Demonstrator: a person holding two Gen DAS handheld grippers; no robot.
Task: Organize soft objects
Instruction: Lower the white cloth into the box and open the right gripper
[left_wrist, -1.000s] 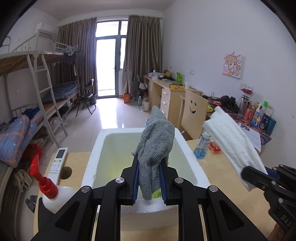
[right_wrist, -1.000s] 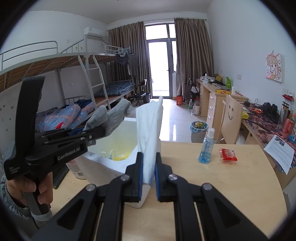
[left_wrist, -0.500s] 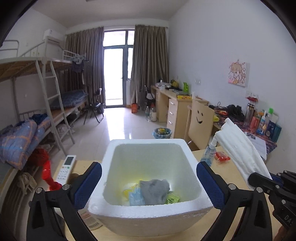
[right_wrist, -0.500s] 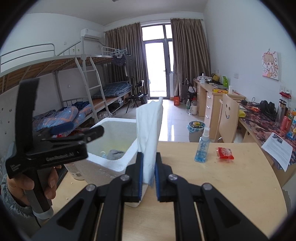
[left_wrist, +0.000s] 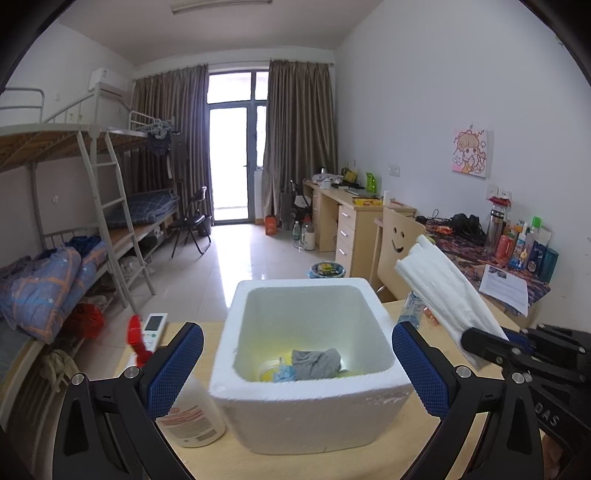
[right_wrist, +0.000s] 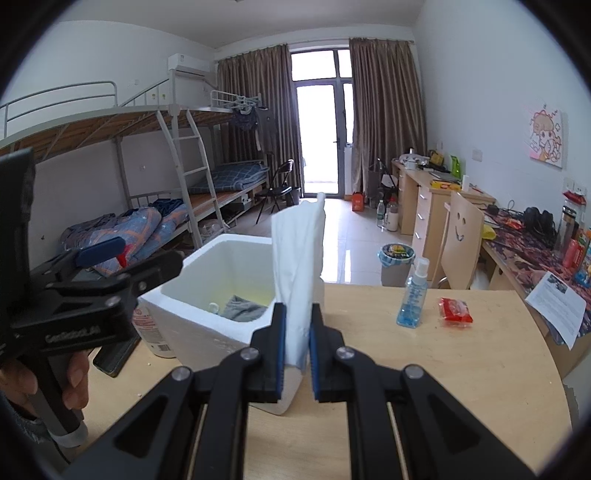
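A white foam box (left_wrist: 310, 402) stands on the wooden table; it also shows in the right wrist view (right_wrist: 207, 321). A grey cloth (left_wrist: 316, 363) lies at its bottom among small yellow and blue items, and shows in the right wrist view (right_wrist: 242, 312). My left gripper (left_wrist: 295, 369) is wide open and empty, its blue pads either side of the box. My right gripper (right_wrist: 296, 350) is shut on a folded white cloth (right_wrist: 299, 266) that stands upright, just right of the box. The white cloth also shows in the left wrist view (left_wrist: 443, 295).
A white bottle with a red sprayer (left_wrist: 192, 410) and a remote (left_wrist: 153, 325) lie left of the box. A blue spray bottle (right_wrist: 413, 295), a red packet (right_wrist: 455, 311) and a paper sheet (right_wrist: 559, 302) sit to the right. A wooden chair (right_wrist: 460, 236) stands behind the table.
My left gripper opened and dropped the grey cloth into the foam box, then pulled back. My right gripper kept hold of the white cloth and barely moved.
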